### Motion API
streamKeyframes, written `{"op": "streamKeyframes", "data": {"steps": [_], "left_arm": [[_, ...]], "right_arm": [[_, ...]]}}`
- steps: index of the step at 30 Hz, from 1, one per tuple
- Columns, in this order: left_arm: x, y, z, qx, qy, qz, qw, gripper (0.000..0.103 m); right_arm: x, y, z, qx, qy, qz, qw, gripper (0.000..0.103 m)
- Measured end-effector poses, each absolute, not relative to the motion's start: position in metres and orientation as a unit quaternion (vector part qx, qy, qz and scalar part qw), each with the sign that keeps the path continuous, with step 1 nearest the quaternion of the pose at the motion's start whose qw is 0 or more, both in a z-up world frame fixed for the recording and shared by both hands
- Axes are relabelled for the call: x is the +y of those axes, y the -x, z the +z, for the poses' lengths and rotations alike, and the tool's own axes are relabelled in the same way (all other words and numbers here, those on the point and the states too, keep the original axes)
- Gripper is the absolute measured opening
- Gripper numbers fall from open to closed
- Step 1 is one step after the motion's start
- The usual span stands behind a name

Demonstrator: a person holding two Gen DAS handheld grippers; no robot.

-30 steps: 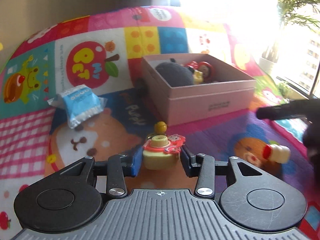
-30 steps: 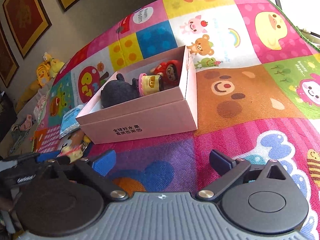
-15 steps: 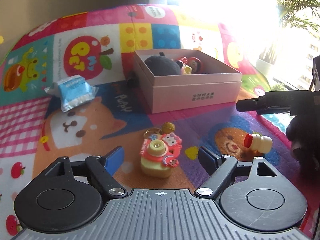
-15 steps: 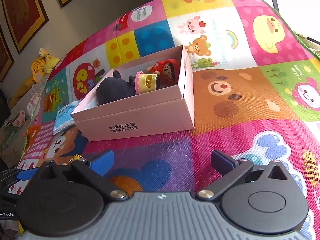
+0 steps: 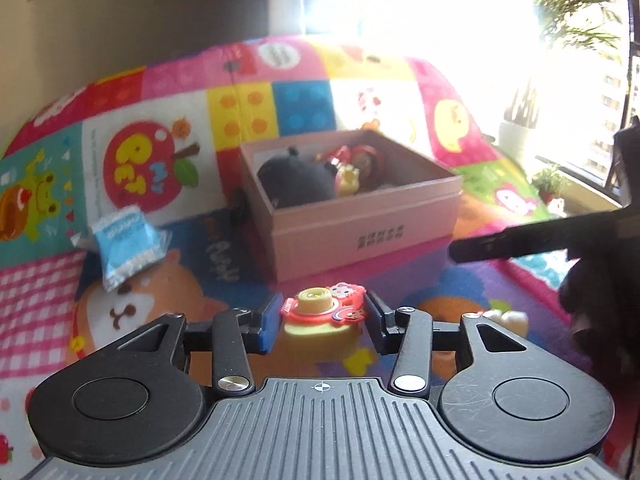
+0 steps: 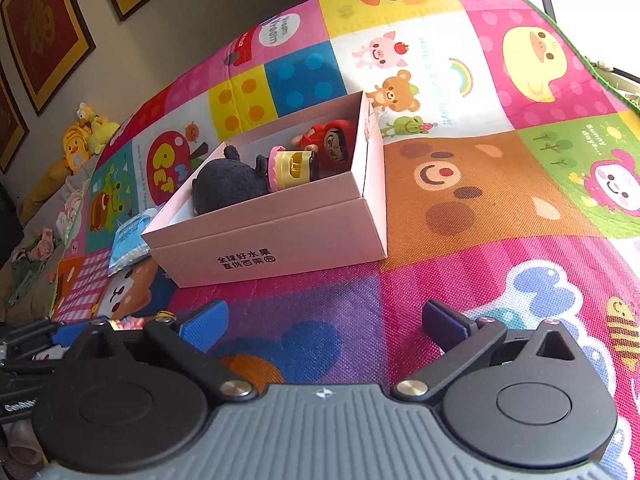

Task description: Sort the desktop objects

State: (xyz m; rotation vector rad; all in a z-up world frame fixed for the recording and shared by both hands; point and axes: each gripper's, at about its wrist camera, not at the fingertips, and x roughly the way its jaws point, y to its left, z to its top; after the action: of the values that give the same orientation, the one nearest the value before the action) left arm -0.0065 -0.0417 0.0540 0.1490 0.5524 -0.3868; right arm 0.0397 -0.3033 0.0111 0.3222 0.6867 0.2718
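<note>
The left hand-held gripper (image 5: 320, 322) is closing on a small, light, rigid toy camera (image 5: 322, 316), pinching its flat sides, near the pink box (image 5: 360, 232).

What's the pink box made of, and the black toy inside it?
The pink box looks like matte cardboard: thin straight walls, sharp folded corners, printed characters. The black toy seems soft plush, since its surface looks fuzzy and unshiny.

Left gripper (image 5: 322, 322) hides most of small bottle (image 5: 505, 317).
</note>
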Motion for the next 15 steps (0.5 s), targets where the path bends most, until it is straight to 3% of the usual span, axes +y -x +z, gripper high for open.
{"op": "streamKeyframes", "data": {"steps": [4, 15], "left_arm": [[-0.049, 0.02, 0.07, 0.241, -0.088, -0.216, 0.942, 0.049], [-0.012, 0.024, 0.02, 0.332, -0.099, -0.137, 0.928, 0.055]], "right_arm": [[-0.303, -0.04, 0.011, 0.334, -0.156, 0.132, 0.92, 0.103], [-0.303, -0.039, 0.012, 0.334, -0.155, 0.131, 0.92, 0.103]]}}
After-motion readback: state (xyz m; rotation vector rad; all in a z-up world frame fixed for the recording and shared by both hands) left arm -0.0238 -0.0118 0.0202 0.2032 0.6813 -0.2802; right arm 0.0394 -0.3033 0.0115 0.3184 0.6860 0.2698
